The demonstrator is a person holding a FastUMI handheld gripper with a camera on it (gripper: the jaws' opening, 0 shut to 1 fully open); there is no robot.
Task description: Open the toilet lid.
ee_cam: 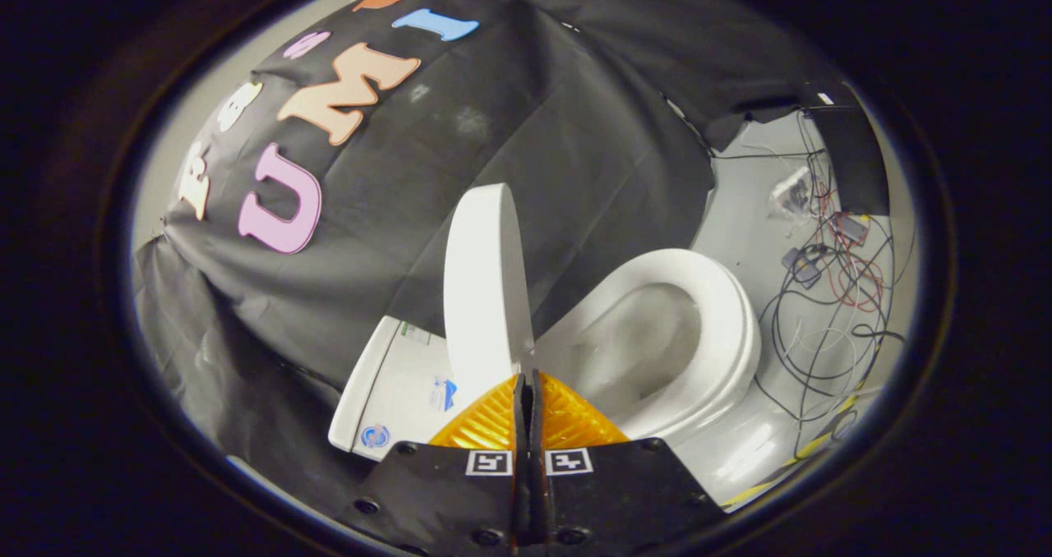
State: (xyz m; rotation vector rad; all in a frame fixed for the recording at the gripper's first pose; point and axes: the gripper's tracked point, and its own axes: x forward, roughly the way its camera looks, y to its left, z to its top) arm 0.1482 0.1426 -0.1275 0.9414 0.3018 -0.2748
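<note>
Lid of the toilet stands raised, nearly upright, its broad white face turned a little toward the camera and its lower end reaching down to the fingertips. It rises between the tank on one side and the open bowl on the other. Toilet seat lies down around the bowl, a white oval ring, and the pale inside of the bowl is in plain view beyond the fingers. The tank sits just beside the foot of the lid and carries small stickers on its top.

The gripper points at the base of the lid, its two fingers pressed together with just a thin seam between them. Nothing is seen held between them; whether the tips touch the lid's lower edge I cannot tell.

Black cloth drapes behind and above the toilet as the booth's wall. Past the bowl, on the pale floor, lies a tangle of cables with some small devices among them, well apart from the toilet.
</note>
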